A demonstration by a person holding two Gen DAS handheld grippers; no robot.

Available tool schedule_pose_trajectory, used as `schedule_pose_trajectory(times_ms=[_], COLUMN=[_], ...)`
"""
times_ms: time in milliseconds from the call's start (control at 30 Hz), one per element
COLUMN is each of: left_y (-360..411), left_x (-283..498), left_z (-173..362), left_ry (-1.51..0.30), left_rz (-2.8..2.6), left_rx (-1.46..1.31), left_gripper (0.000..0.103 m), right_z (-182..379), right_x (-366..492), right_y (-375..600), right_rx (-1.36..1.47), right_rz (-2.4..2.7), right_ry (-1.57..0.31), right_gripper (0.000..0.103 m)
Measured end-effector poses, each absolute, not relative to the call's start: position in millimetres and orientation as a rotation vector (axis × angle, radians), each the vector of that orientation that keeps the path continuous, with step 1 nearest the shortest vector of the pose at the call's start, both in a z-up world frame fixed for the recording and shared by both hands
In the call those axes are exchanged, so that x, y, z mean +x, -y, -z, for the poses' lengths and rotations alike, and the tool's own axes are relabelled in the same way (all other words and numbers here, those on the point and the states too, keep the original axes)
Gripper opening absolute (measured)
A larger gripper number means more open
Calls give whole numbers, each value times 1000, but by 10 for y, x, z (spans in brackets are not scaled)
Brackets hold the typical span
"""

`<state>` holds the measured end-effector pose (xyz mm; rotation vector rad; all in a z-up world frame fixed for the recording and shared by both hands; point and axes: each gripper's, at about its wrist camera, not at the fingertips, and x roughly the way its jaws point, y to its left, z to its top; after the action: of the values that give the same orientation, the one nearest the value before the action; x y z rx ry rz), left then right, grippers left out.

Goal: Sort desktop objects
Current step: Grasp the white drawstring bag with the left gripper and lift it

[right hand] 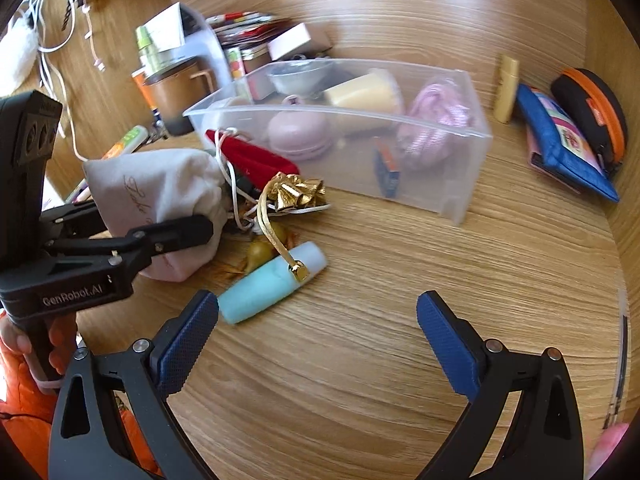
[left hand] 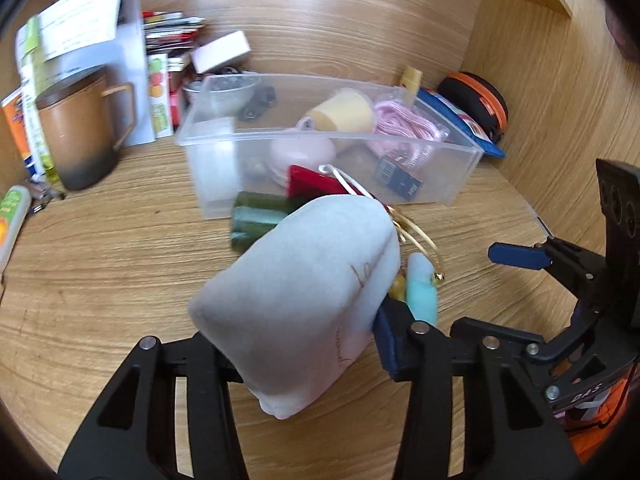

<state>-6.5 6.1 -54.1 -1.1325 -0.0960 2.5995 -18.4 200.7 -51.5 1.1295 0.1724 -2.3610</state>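
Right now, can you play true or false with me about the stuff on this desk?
1. The left fingers are squeezing the white cloth pouch. True.
2. The right fingers are holding the turquoise tube. False: they stand wide open, and the tube lies on the desk just ahead of one of them, not gripped.
3. The pink rope is inside the clear plastic bin. True.
4. The brown mug is inside the bin. False: it stands on the desk beside the bin.
5. The gold bow lies on the desk outside the bin. True.
6. The blue wallet is in the bin. False: it lies outside it, next to a black and orange case.
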Motion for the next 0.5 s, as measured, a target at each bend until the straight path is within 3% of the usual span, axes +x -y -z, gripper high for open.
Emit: schedule_pose_trajectory(times_ms=[300,500], left_y=[328,451], left_x=[16,56], left_z=[466,319], left_ry=[186,187], left_rz=[-2674,-2713], left_rx=[-1092,-1029], left_gripper=[46,46], right_z=[589,601], right_x=[-161,-212], right_y=[-1726,-1722], right_rx=[1116,1144], right_rz=[2343,2353], right_ry=[-293,-283], right_gripper=[97,78])
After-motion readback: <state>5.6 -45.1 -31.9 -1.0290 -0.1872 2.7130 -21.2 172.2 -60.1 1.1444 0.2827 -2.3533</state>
